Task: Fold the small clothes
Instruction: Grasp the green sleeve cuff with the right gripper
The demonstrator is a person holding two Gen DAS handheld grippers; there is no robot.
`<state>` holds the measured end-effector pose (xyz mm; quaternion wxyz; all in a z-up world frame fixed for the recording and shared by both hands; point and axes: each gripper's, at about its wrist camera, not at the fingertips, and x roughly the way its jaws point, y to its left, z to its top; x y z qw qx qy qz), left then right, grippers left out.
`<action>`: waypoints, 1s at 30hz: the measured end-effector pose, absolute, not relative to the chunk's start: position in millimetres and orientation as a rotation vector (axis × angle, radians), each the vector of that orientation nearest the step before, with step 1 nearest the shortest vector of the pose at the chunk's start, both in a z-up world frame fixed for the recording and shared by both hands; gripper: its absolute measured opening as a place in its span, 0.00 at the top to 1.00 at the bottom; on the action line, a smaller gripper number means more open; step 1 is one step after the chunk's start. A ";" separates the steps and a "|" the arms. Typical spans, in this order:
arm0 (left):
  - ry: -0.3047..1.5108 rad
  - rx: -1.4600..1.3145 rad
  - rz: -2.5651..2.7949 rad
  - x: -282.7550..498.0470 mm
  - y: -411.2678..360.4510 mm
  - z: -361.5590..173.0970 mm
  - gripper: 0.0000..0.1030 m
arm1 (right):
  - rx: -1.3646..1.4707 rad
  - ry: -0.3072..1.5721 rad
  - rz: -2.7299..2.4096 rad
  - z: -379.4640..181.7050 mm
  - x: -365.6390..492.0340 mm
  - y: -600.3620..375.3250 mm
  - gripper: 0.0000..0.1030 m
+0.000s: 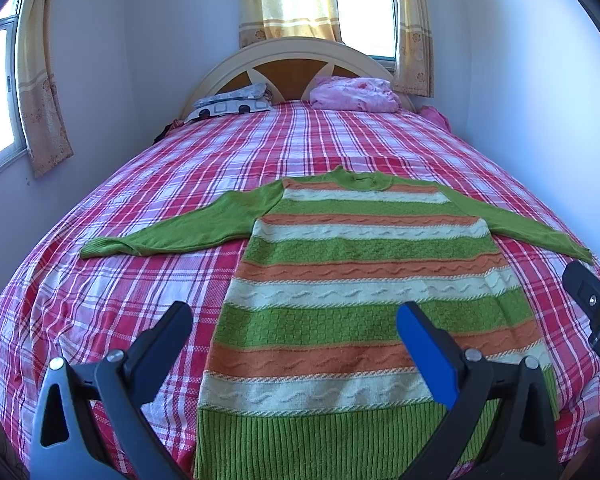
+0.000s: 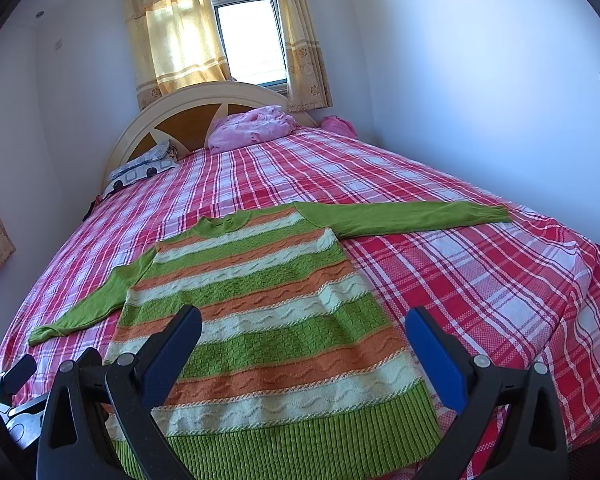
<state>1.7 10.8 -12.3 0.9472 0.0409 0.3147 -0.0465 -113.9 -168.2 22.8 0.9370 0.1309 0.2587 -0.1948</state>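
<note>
A knitted sweater [image 1: 364, 264] with green, orange and cream stripes lies flat and face up on the plaid bed, both green sleeves spread sideways. Its ribbed hem is nearest to me. In the left wrist view my left gripper [image 1: 294, 318] hovers open over the sweater's lower left part, holding nothing. In the right wrist view the same sweater [image 2: 268, 312] fills the middle, and my right gripper [image 2: 304, 322] hangs open above its lower right part, also holding nothing. The right gripper [image 1: 592, 300] also shows at the right edge of the left wrist view.
The bed carries a red, pink and white plaid sheet [image 1: 180, 184]. At the headboard [image 1: 296, 56] lie a patterned pillow [image 1: 232, 100] and a bunched pink blanket [image 1: 352, 94]. Walls close in on both sides, with curtained windows behind.
</note>
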 end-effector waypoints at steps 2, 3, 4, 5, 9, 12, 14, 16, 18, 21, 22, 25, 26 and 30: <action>0.641 0.084 -0.094 1.8 10.7 -12.4 0.00 | 0.267 0.530 -0.397 22.8 -113.9 -168.5 0.01; 0.641 0.084 -0.094 1.7 10.8 -12.5 0.00 | 0.266 0.532 -0.396 22.5 -114.0 -168.4 0.01; 0.643 0.084 -0.094 2.4 10.2 -13.0 0.00 | 0.264 0.534 -0.396 22.4 -113.6 -168.1 0.01; 0.645 0.083 -0.095 2.7 9.8 -13.5 0.00 | 0.263 0.535 -0.396 22.1 -113.5 -167.9 0.01; 0.651 0.087 -0.097 4.7 8.2 -16.7 0.00 | 0.257 0.546 -0.398 19.8 -111.5 -167.9 0.01; 0.657 0.091 -0.102 7.5 7.2 -21.0 0.00 | 0.239 0.564 -0.408 16.0 -106.6 -168.7 0.01; 0.662 0.096 -0.105 11.8 7.0 -24.7 0.00 | 0.237 0.564 -0.415 13.3 -104.6 -172.8 0.01; 0.672 0.095 -0.114 20.3 8.6 -29.4 0.00 | 0.245 0.558 -0.431 9.3 -103.4 -182.5 0.01; 0.682 0.096 -0.113 33.0 11.9 -35.7 0.00 | 0.254 0.557 -0.475 2.9 -102.7 -199.3 0.01; 0.685 0.100 -0.106 58.2 18.1 -45.4 0.00 | 0.300 0.572 -0.516 -7.2 -99.4 -232.4 0.01; 0.684 0.102 -0.102 68.6 20.4 -47.8 0.00 | 0.320 0.576 -0.532 -10.5 -98.2 -248.2 0.01; 0.691 0.094 -0.099 99.6 26.5 -51.3 0.00 | 0.394 0.582 -0.616 -15.6 -97.7 -301.8 0.02; 0.691 0.099 -0.097 110.0 27.1 -52.5 0.00 | 0.425 0.574 -0.642 -15.5 -98.4 -321.6 0.03; 0.690 0.130 -0.075 143.2 26.1 -60.5 0.00 | 0.572 0.547 -0.725 -10.8 -97.1 -416.8 0.29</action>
